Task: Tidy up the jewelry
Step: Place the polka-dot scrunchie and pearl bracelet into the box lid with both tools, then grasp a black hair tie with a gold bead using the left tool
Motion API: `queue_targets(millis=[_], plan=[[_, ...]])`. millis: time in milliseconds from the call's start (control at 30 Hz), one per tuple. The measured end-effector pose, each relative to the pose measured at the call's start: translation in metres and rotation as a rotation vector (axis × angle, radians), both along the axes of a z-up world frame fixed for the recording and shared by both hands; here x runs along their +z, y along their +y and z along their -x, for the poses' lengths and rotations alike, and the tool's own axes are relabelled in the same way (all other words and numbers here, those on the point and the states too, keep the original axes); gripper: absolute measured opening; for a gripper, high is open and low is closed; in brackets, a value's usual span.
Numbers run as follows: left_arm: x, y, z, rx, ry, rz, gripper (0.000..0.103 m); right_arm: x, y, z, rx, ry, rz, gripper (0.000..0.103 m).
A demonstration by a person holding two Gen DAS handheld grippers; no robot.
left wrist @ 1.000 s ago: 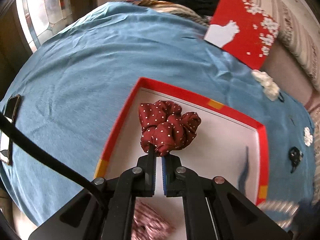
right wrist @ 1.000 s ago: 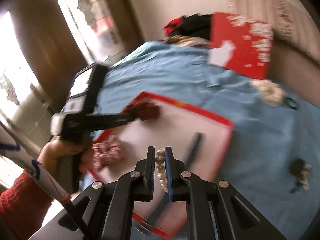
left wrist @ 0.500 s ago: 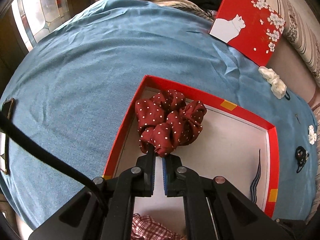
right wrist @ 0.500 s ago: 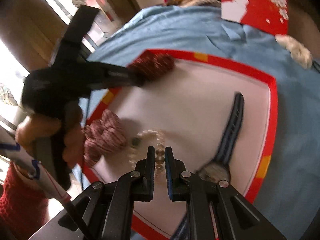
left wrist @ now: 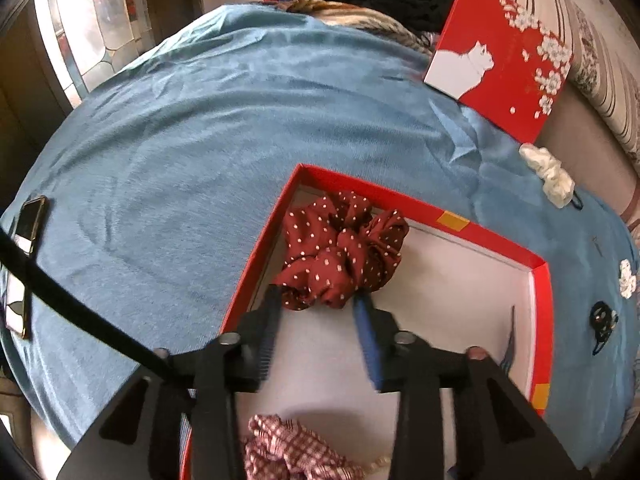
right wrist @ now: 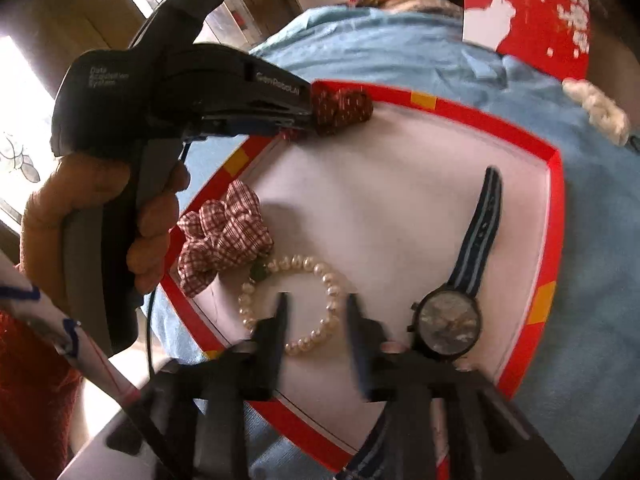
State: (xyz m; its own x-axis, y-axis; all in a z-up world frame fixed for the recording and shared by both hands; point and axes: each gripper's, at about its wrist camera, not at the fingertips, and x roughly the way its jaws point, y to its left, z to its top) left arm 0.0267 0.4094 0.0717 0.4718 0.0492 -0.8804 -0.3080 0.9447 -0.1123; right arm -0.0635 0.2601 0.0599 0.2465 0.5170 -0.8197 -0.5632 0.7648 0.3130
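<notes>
Both claws just opened. Left gripper (left wrist: 316,304) releases dotted scrunchie (left wrist: 344,252) into box (left wrist: 540,320) far corner; right gripper (right wrist: 316,312) drops pearl bracelet (right wrist: 292,304) near front edge. Scrunchie soft, light, pinch any fold; pearls slippery, grip strand crosswise.

Phone (left wrist: 30,224) on blue cloth (left wrist: 180,152)

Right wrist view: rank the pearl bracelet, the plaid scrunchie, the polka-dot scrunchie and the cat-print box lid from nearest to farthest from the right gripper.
Starting from the right gripper:
1. Pearl bracelet, lying in the box right at the fingertips.
2. Plaid scrunchie, up and to the left, against the box's left wall.
3. Polka-dot scrunchie, in the far corner at the left gripper's tips.
4. Cat-print box lid, propped up beyond the box.
</notes>
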Motion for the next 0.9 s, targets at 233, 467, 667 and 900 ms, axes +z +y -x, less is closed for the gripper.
queue_targets(millis=[233, 467, 667, 900], plan=[[0.040, -0.015, 0.026, 0.026, -0.067, 0.009, 0.050, 0.035, -0.040, 0.015, -0.023, -0.116, -0.013, 0.046], [0.079, -0.083, 0.068, -0.063, -0.155, -0.062, 0.064, 0.051, -0.135, 0.038, -0.139, -0.188, 0.018, 0.051], [0.073, -0.172, 0.075, -0.261, -0.134, -0.012, 0.065, 0.038, -0.262, 0.043, -0.373, -0.141, 0.071, 0.051], [0.037, -0.283, 0.045, -0.434, -0.065, 0.094, 0.065, 0.023, -0.375, 0.051, -0.617, -0.086, 0.043, 0.051]])
